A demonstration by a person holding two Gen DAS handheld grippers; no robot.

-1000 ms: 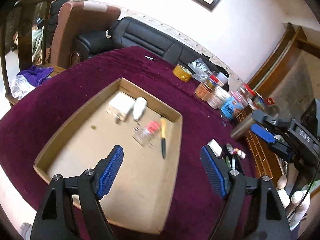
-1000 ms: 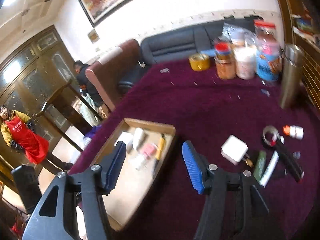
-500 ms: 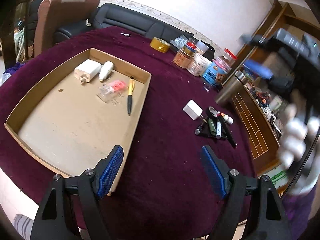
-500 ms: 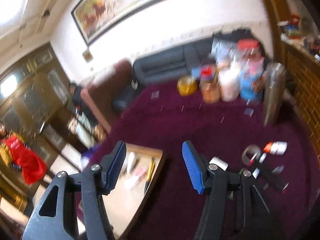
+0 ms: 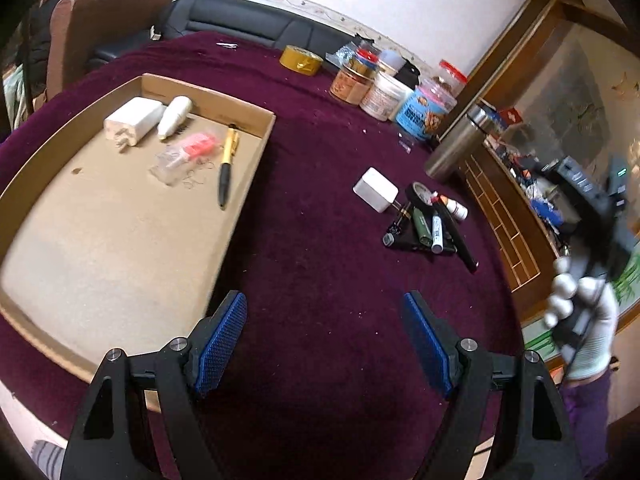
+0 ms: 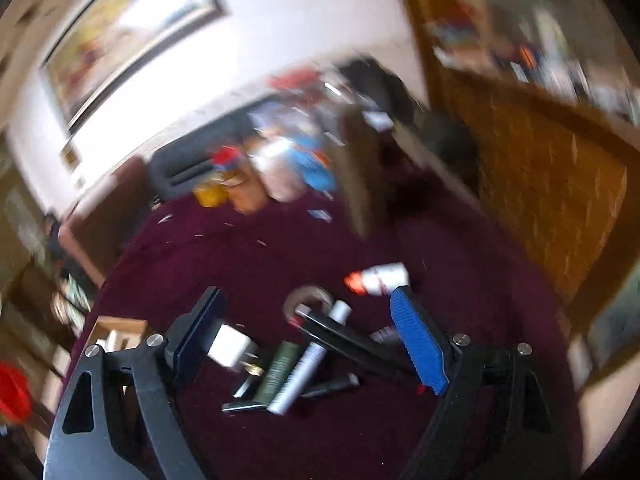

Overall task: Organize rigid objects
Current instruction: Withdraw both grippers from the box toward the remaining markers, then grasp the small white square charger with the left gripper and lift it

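A shallow cardboard tray [image 5: 264, 142] lies on the purple cloth at the left. In it are a white charger [image 5: 134, 122], a white oval piece [image 5: 174, 116], a clear and pink packet [image 5: 188, 152] and a yellow-black pen [image 5: 227, 162]. A loose pile lies to the right: white cube charger [image 5: 375, 195] [image 6: 232, 346], tape ring [image 6: 308, 300], green tube [image 6: 278, 372], white marker [image 6: 308, 364], small orange-capped bottle [image 6: 376, 278]. My left gripper [image 5: 324, 344] is open and empty over bare cloth. My right gripper [image 6: 308, 340] is open, hovering over the pile; the view is blurred.
Jars and tubs [image 5: 384, 88], a yellow tape roll [image 5: 300, 62] and a steel flask [image 5: 452, 152] stand at the table's far side. A wooden cabinet [image 5: 508, 216] borders the right edge. A sofa [image 5: 240, 28] and armchair [image 5: 104, 24] stand behind.
The left gripper pulled back and right, off the tray, over the bare cloth. The right gripper swung right and down over the loose pile; both stayed open.
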